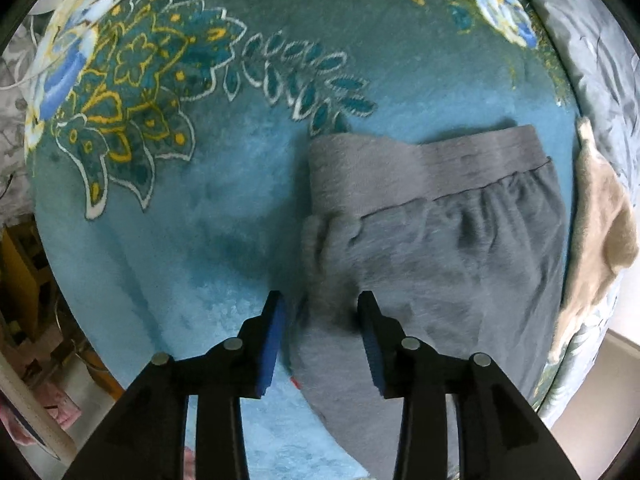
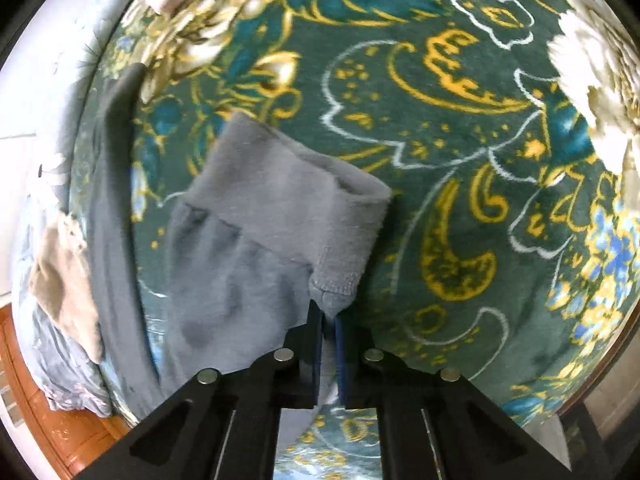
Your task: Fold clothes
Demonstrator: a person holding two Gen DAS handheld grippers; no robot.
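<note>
The grey garment (image 1: 440, 240) lies on the teal floral blanket (image 1: 180, 208), its wide waistband (image 1: 400, 172) turned away from me and the gathered fabric below it running back toward my grippers. In the right wrist view the same garment (image 2: 256, 248) is lifted at 1 corner of the waistband (image 2: 296, 208), which bunches into a small knot of cloth. My right gripper (image 2: 329, 320) has its 2 fingers pressed together on that corner, pinching the grey fabric between the blue pads (image 2: 344, 344). My left gripper (image 1: 320, 300) is spread wide, 1 finger over the blanket and the other over the garment's left edge, with nothing between them. Just beside the grey garment, a beige cloth (image 1: 600, 232) rests at the blanket's edge on a pale floral quilt (image 1: 600, 60).
</note>
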